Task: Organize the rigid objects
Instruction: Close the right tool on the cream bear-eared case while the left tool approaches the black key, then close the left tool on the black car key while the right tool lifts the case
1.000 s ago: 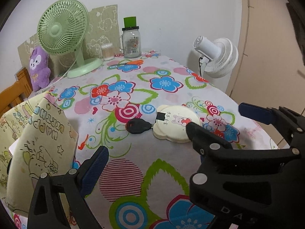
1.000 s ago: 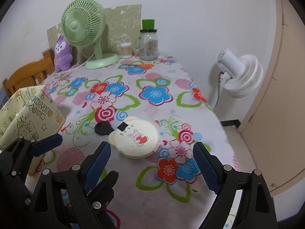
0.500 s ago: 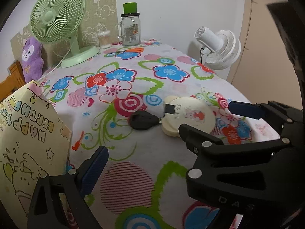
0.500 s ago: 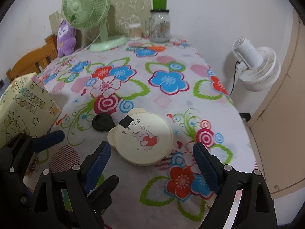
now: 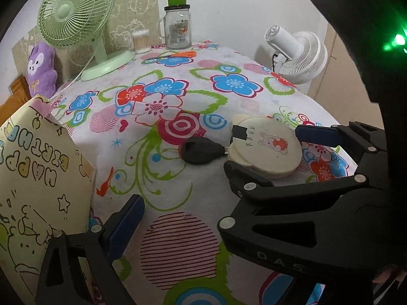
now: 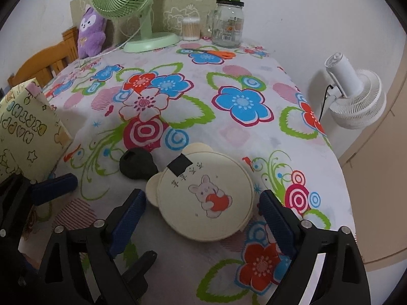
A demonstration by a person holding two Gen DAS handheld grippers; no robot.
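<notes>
A cream bear-shaped disc (image 6: 206, 195) with a rabbit drawing lies on the floral tablecloth (image 6: 241, 106), with a black teardrop-shaped item (image 6: 138, 166) touching its left side. My right gripper (image 6: 203, 208) is open, its blue pads on either side of the disc's near part, close above the cloth. In the left wrist view the disc (image 5: 264, 150) and black item (image 5: 201, 150) lie ahead to the right, and the right gripper (image 5: 264, 152) shows around the disc. My left gripper is open and empty; only its left blue pad (image 5: 124, 223) shows, near the paper bag.
A yellow "Happy Birthday" paper bag (image 5: 33, 172) stands at the left edge. At the back stand a green desk fan (image 6: 127, 0), a purple plush (image 6: 90, 33), a cotton-swab tub (image 6: 190, 29), a glass jar (image 6: 229, 23) and orange scissors (image 6: 211, 52). A white fan (image 6: 356, 96) stands beyond the right edge.
Both grippers have moved forward and down toward the table. The disc now sits between the right gripper's open fingers. Nothing on the table has moved.
</notes>
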